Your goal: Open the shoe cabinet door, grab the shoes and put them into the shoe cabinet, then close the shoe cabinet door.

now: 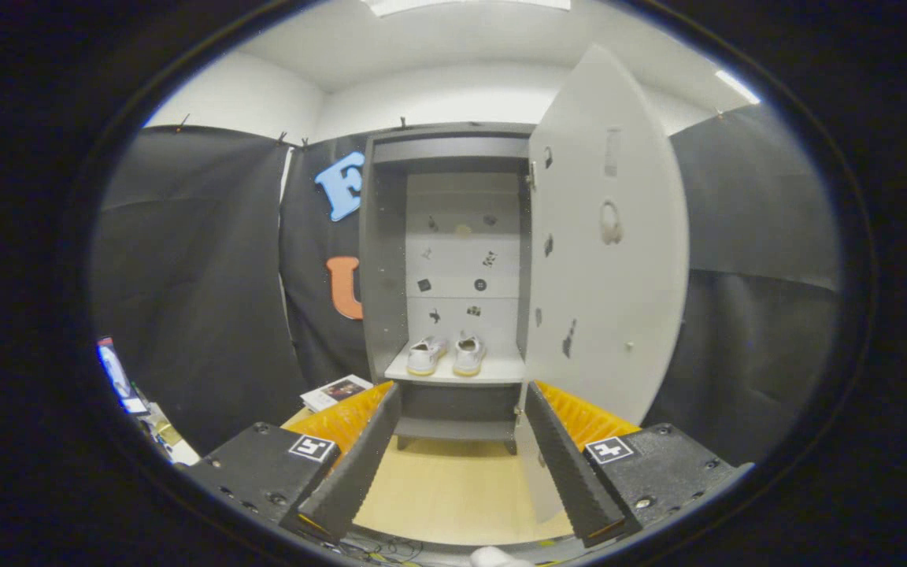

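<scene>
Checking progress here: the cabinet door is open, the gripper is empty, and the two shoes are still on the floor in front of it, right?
Not quite. In the gripper view the shoes sit on a cabinet shelf. The door is open and the gripper is open, holding nothing.

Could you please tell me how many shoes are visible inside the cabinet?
2: the left shoe and right shoe sit side by side on the cabinet shelf, beyond the gripper, whose jaws are open.

Inside the shoe cabinet (453,260), a pale shelf (493,370) carries a pair of white shoes (447,355), side by side. Below the shoe cabinet, light wooden floor (453,488) holds a booklet (335,391) beside the cabinet's base.

The hand-held gripper (453,465) has its fingers spread apart, holding nothing.
</scene>
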### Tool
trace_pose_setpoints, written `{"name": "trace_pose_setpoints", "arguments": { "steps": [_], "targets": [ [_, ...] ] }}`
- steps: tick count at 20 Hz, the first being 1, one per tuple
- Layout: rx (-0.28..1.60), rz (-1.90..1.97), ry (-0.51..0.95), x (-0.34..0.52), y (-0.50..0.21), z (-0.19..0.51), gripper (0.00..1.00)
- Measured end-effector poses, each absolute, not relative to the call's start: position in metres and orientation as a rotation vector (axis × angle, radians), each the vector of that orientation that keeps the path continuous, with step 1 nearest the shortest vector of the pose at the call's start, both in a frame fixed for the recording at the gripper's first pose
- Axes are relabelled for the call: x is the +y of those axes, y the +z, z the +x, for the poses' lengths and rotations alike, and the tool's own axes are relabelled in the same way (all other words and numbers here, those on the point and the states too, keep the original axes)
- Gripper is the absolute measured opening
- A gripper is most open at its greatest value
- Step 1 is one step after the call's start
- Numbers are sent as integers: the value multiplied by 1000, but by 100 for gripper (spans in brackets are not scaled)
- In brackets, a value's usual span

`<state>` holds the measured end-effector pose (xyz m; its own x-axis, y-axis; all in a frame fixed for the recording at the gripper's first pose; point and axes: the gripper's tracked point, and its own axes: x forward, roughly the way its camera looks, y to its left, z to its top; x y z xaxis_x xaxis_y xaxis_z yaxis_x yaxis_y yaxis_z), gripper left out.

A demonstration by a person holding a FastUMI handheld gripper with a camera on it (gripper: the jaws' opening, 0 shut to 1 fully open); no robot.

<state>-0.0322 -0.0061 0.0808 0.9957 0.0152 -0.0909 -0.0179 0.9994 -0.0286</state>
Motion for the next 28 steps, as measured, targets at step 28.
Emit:
{"name": "trace_pose_setpoints", "arguments": {
  "steps": [28],
  "targets": [
    [113, 13, 126, -238, 73, 45, 100]
  ]
}}
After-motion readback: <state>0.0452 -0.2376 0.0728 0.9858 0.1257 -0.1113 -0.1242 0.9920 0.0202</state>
